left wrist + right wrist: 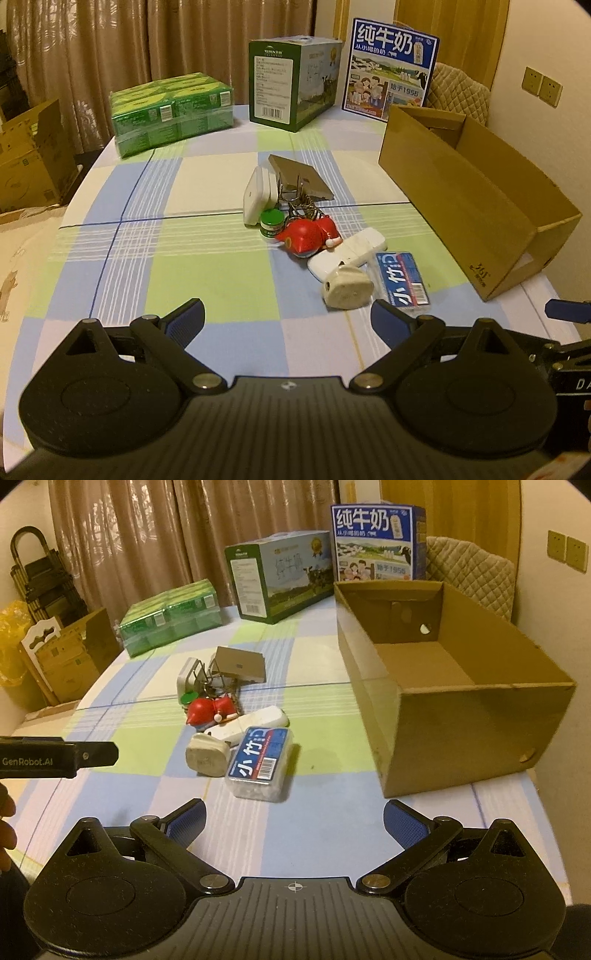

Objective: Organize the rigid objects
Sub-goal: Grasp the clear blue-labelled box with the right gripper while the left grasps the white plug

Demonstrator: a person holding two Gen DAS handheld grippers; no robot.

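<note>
A cluster of small items lies mid-table: a clear box with a blue label (pixel 260 762), a beige plug (pixel 206 758), a white adapter (pixel 255 722), a red toy (pixel 207 709), a green-capped jar (pixel 272 221), a white charger (pixel 256 194) and a grey plate on a wire stand (pixel 299 177). An open, empty cardboard box (pixel 454 716) stands to their right. My left gripper (pixel 288 325) is open, hovering short of the beige plug (pixel 345 290). My right gripper (pixel 293 821) is open, just short of the clear box. Nothing is held.
A green shrink-wrapped pack (pixel 171 112), a green milk carton box (pixel 291 81) and a blue milk carton box (pixel 391 70) line the table's far edge (pixel 240 110). Cardboard boxes (pixel 70 657) sit on the floor at left. A quilted chair back (pixel 469 572) is behind the open box.
</note>
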